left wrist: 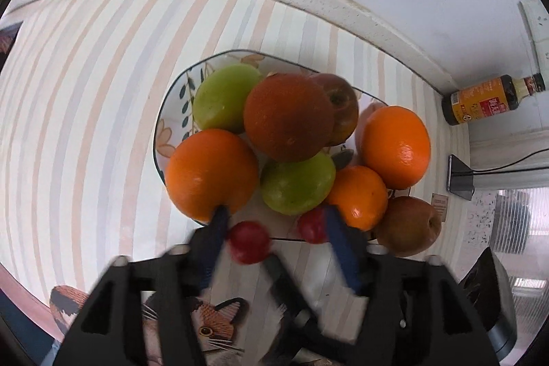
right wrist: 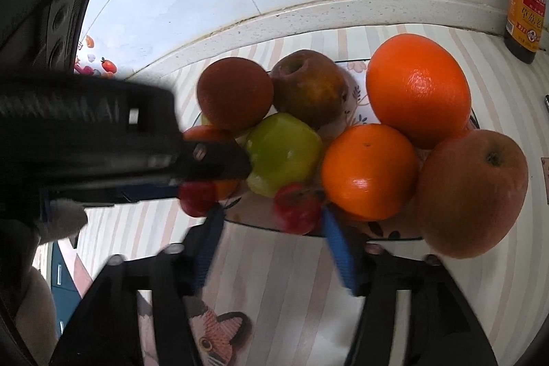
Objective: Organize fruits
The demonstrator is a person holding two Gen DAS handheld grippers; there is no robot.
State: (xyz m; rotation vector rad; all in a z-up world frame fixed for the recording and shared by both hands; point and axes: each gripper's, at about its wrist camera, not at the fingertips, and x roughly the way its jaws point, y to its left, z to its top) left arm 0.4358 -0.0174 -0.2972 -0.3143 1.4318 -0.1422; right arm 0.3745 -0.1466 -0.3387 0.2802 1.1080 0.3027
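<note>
A floral plate (left wrist: 171, 126) holds several fruits: oranges (left wrist: 212, 174), green apples (left wrist: 296, 187), a dark orange (left wrist: 288, 115) and a red apple (left wrist: 341, 105). A brown pear (left wrist: 408, 225) leans at the plate's right edge. My left gripper (left wrist: 274, 222) is open at the plate's near edge, with a small red fruit (left wrist: 248, 242) between its fingers and another (left wrist: 312, 225) by the right finger. My right gripper (right wrist: 271, 218) is open just before the plate (right wrist: 260, 222), a small red fruit (right wrist: 296, 208) between its fingers. The left gripper's body (right wrist: 103, 139) crosses the right wrist view.
The plate stands on a striped cloth (left wrist: 85, 91) with a cat picture (left wrist: 212, 325) near me. A sauce bottle (left wrist: 487, 98) stands by the wall at the right. A dark stand with a cable (left wrist: 459, 177) is at the right.
</note>
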